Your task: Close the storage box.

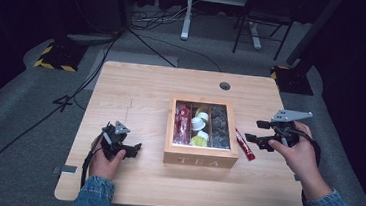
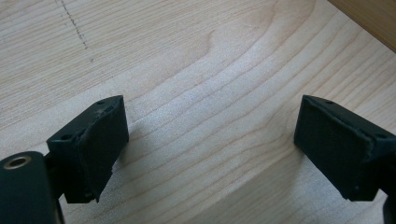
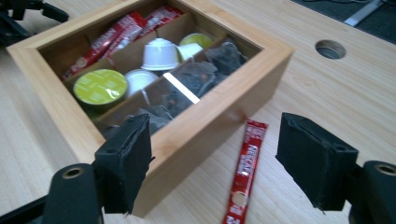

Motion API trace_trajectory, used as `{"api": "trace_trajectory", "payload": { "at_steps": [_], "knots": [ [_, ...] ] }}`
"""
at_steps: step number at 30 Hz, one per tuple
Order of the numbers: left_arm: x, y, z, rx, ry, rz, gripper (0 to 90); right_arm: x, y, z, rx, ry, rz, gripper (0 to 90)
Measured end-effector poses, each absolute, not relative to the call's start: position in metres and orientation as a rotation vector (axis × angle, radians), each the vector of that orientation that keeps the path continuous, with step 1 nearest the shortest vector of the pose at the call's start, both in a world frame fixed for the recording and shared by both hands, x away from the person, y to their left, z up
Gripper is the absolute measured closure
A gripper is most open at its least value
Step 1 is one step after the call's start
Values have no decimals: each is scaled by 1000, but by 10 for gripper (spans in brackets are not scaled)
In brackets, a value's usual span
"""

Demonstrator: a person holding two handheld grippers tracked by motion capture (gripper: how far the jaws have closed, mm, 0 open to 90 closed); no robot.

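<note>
Right now: the right gripper [image 1: 262,132] hovers open beside the tea box [image 1: 200,154], with the red sachet [image 1: 245,145] lying loose on the table [image 1: 136,99].

Apparently the step in hand is fetching that sachet, which lies flat on the wood just off the box's right wall, at about three o'clock from the box in the high view; in the right gripper view the red sachet [image 3: 244,173] sits between the wide-set jaws but lower down, untouched; the box's left bay holds like sachets [image 3: 112,37], so that is probably its home; next the right gripper must drop, straddle the thin packet across its width and close gently, since it lies flat against the table; the left gripper [image 1: 129,150] rests at nine o'clock from the box, jaws spread over bare wood, holding nothing.
</note>
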State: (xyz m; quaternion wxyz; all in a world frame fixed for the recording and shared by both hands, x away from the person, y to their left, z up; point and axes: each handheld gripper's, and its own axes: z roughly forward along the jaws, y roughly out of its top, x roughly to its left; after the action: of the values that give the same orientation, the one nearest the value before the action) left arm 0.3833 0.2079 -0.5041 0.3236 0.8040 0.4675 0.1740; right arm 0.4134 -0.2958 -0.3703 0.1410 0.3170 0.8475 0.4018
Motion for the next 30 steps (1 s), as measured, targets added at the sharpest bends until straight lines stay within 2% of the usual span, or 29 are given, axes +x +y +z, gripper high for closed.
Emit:
{"api": "trace_trajectory", "payload": {
  "at_steps": [10, 30],
  "knots": [
    [383, 211, -504, 2112, 1212, 448, 103, 431, -330, -383, 1052, 2407, 1116, 261],
    [383, 214, -504, 2122, 1201, 449, 103, 449, -382, -435, 1217, 2369, 1045, 246]
  ]
}}
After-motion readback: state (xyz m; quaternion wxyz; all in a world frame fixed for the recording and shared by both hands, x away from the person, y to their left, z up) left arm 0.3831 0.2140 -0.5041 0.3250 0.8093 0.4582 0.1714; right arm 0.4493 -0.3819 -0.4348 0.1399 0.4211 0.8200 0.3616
